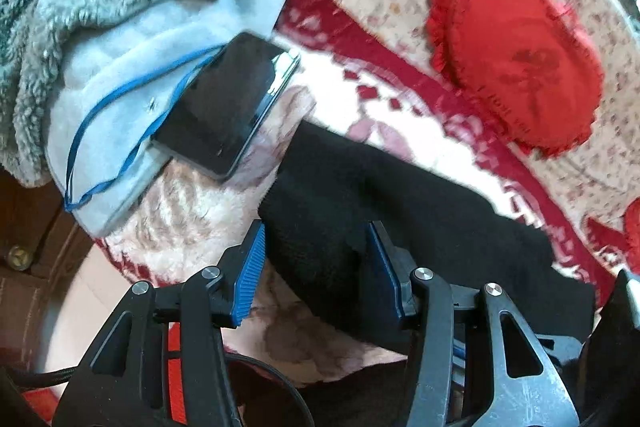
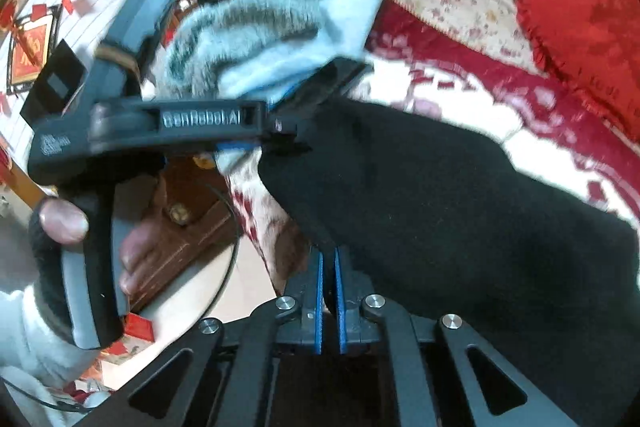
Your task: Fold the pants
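The black pants [image 1: 400, 227] lie folded in a long band on a red-and-white patterned blanket [image 1: 400, 79]. My left gripper [image 1: 316, 243] is open, its blue pads on either side of the pants' near edge, with cloth between them. In the right wrist view the pants [image 2: 460, 211] fill the right half. My right gripper [image 2: 329, 259] is shut on a corner of the pants' near edge. The left gripper's body [image 2: 160, 131] shows there from the side, with its tip at the pants' far end.
A black phone [image 1: 228, 107] with a blue cord lies on a grey fleece garment [image 1: 120, 27], just left of the pants. A red frilled cushion [image 1: 516, 67] lies on the floral sheet behind. A wooden cabinet [image 2: 188, 227] stands beyond the bed's left edge.
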`<state>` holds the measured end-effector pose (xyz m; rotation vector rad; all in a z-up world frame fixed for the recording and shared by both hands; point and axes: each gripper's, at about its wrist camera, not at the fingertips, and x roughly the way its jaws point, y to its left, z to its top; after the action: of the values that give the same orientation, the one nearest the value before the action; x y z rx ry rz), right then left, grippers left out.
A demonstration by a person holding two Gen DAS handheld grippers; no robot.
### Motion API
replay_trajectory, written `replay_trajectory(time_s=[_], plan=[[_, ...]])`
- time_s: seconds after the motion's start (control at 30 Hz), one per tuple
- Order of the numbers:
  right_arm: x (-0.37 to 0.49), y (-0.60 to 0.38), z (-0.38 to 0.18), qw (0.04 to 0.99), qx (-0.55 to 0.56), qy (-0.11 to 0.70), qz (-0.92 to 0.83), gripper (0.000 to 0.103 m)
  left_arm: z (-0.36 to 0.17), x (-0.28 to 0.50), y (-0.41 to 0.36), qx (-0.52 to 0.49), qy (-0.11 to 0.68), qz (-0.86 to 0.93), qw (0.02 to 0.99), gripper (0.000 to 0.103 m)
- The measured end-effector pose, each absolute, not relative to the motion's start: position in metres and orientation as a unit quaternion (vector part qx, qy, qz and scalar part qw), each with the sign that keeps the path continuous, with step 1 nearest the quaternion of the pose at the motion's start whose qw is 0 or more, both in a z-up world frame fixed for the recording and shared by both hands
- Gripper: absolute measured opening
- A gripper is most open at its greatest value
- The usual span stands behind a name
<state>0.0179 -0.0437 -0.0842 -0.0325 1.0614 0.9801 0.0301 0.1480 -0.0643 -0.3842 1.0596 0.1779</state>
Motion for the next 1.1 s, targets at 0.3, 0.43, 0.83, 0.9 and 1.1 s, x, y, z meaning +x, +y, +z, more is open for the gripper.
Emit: replay_trajectory(time_s=[0.3, 0.43, 0.83, 0.9, 1.1], plan=[[0.021, -0.085, -0.061, 0.784, 0.014, 0.466, 0.41, 0.025, -0.04, 0.013, 0.157, -0.176, 0.455, 0.115, 0.865, 0.049], [0.049, -0.146, -0.048, 0.843, 0.044, 0.449, 0.292, 0.031, -0.034, 0.018, 0.141, -0.164, 0.448, 0.095, 0.874, 0.049], [0.109, -0.167, -0.097, 0.838, 0.048, 0.497, 0.222, 0.01, -0.077, 0.038, 0.101, -0.104, 0.49, 0.094, 0.86, 0.049], [0.112, -0.172, -0.101, 0.843, 0.052, 0.489, 0.215, 0.009, -0.082, 0.041, 0.102, -0.102, 0.493, 0.098, 0.859, 0.053], [0.116, -0.169, -0.103, 0.85, 0.032, 0.488, 0.195, 0.009, -0.082, 0.043, 0.101, -0.102, 0.494, 0.104, 0.857, 0.053]])
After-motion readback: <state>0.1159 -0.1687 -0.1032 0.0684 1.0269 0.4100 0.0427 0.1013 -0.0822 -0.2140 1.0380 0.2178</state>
